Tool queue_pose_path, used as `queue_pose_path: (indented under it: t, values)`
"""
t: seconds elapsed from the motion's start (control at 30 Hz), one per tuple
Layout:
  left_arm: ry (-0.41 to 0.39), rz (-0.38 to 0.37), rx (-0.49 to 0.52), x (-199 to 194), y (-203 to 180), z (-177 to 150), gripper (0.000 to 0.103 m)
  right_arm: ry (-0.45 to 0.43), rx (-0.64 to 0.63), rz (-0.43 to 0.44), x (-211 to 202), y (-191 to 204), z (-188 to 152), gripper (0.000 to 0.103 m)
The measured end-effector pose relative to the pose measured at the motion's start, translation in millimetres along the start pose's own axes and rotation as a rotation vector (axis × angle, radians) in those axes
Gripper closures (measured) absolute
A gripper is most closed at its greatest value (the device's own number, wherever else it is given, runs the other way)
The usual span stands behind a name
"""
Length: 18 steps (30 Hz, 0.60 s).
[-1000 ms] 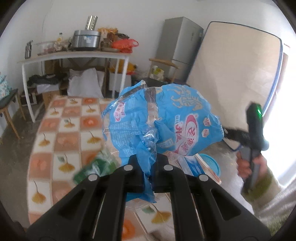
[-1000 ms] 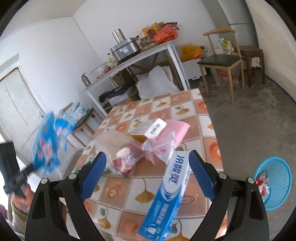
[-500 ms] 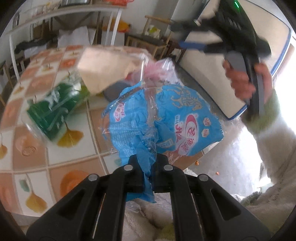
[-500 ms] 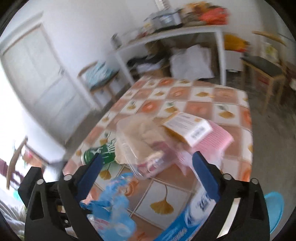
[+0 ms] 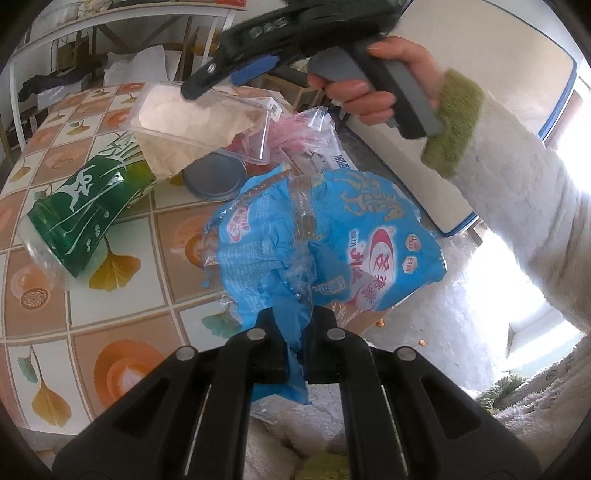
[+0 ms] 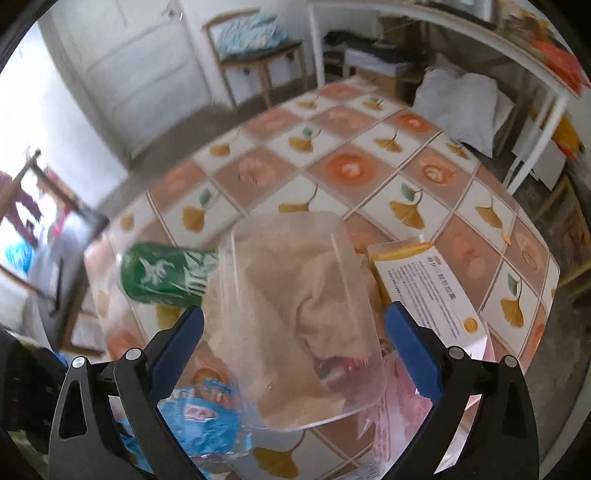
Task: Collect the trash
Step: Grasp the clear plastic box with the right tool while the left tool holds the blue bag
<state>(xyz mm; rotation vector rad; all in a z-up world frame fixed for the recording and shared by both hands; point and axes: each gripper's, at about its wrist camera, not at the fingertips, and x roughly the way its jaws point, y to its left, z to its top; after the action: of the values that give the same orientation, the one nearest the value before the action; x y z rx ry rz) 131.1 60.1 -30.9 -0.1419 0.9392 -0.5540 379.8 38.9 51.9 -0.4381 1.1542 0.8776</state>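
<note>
My left gripper (image 5: 296, 336) is shut on a crumpled blue plastic bag (image 5: 332, 243) and holds it above the near edge of the tiled table (image 5: 122, 354). My right gripper (image 6: 293, 334) is open, its blue pads on either side of a clear plastic box (image 6: 299, 314) with brown paper inside. The right gripper also shows in the left wrist view (image 5: 236, 70), over the same box (image 5: 199, 122). A green cup (image 5: 85, 214) lies on its side beside the box, also in the right wrist view (image 6: 162, 275). The blue bag shows low in the right wrist view (image 6: 207, 417).
A white and yellow carton (image 6: 428, 288) and a pink plastic bag (image 6: 399, 428) lie right of the clear box. A dark round lid (image 5: 214, 179) lies under the box. A chair (image 6: 258, 55), a white side table (image 6: 461, 33) and a leaning mattress (image 5: 480, 122) stand around.
My right gripper has swung down over the clear box and now straddles it. My left gripper has tipped down toward the table edge, still holding the blue bag.
</note>
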Motion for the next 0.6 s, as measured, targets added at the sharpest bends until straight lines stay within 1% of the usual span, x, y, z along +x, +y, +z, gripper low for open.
queue_pose_path:
  t: [0.07, 0.13, 0.17, 0.23, 0.27, 0.4, 0.6]
  values:
    - [0.001, -0.003, -0.001, 0.3, 0.2, 0.0, 0.1, 0.03, -0.01, -0.029, 10.0, 0.8, 1.4, 0.007]
    - [0.001, -0.007, -0.003, 2.1, 3.1, 1.8, 0.1, 0.05, -0.008, -0.034, 17.0, 0.6, 1.9, 0.007]
    - [0.001, -0.008, -0.004, 2.5, 3.4, 2.2, 0.1, 0.046, -0.004, -0.032, 18.1, 0.6, 1.2, 0.007]
    - [0.0, -0.012, -0.008, 2.6, 4.1, 1.7, 0.1, 0.025, 0.002, -0.022, 16.1, 0.6, -0.8, 0.009]
    - [0.001, -0.014, -0.009, 2.9, 4.6, 1.7, 0.1, 0.013, 0.007, -0.025, 13.7, 0.5, -1.5, 0.014]
    - [0.002, -0.021, -0.011, 3.5, 5.6, 1.2, 0.1, -0.032, 0.03, -0.02, 1.6, -2.3, -3.6, 0.015]
    - [-0.006, -0.023, -0.011, 3.7, 5.5, 1.5, 0.1, -0.121, 0.082, -0.013, -28.4, -11.0, -6.8, 0.016]
